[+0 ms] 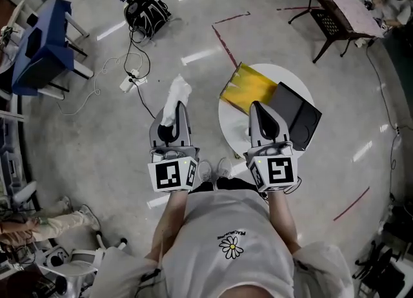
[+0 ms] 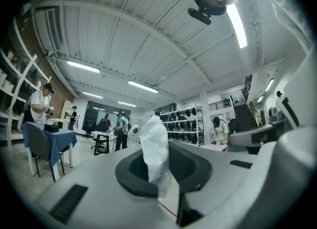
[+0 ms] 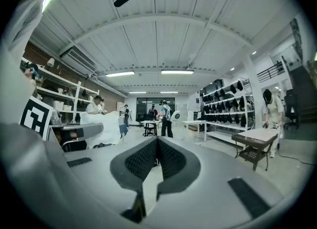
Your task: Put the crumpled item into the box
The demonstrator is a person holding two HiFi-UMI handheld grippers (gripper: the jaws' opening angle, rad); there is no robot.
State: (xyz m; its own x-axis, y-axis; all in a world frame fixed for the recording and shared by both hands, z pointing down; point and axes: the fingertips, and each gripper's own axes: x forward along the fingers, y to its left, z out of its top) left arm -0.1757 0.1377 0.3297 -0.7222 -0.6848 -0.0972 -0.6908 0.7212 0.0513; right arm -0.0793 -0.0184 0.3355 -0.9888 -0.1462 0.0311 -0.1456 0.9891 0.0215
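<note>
- The left hand-held gripper [image 1: 176, 111] clamped the crumpled white item [image 1: 175, 95], which stuck out past its tips.
- The right hand-held gripper [image 1: 257, 106] was closed, empty, near the box [image 1: 297, 116].

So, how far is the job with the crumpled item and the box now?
Done: the white crumpled item is picked up, pinched in the left claw. In hand: it is held in the air, beside the round table, not over the dark box. Left: bring it above the box and drop it in. The right claw is shut and empty.
</note>
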